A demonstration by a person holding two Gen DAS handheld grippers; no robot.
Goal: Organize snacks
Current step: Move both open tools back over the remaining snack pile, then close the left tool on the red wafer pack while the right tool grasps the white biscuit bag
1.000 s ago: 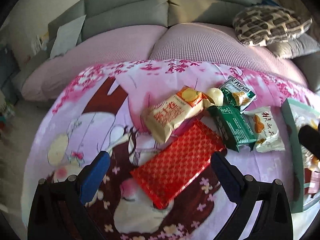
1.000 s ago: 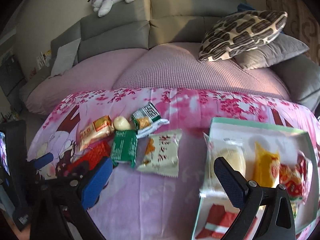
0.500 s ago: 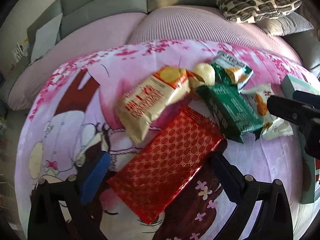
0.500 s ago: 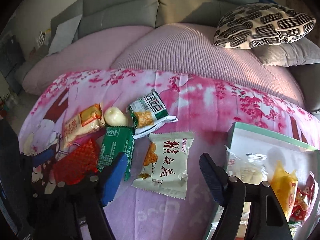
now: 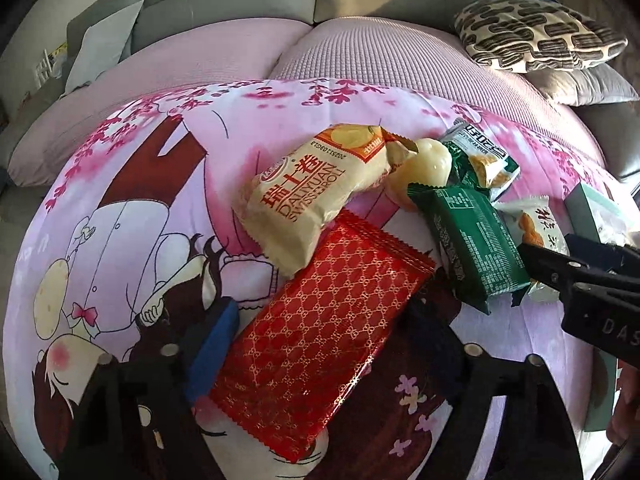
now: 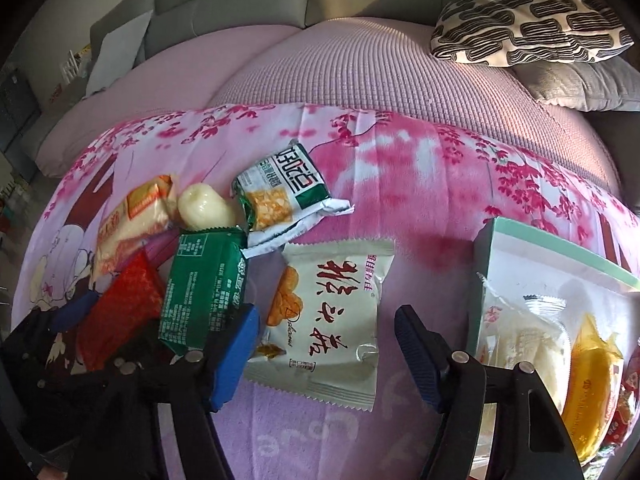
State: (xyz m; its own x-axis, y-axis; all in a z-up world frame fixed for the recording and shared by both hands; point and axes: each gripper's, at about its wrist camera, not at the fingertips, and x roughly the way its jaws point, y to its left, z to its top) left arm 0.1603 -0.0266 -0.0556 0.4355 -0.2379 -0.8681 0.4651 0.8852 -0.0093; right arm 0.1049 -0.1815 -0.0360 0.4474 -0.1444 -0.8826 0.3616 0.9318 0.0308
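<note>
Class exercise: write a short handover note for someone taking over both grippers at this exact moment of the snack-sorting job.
Left gripper: jaws have just been closing around the red packet; pads look close to its edges, grip not confirmed.
Right gripper: jaws also just closing, straddling the white packet, not yet pressing.
Still loose on the pink cloth: cream Swiss roll pack, pale round snack, dark green packet, green-and-white packet.
Done: several snacks already in the box on the right.
Left: grasp both, move them and the rest into the box.
</note>
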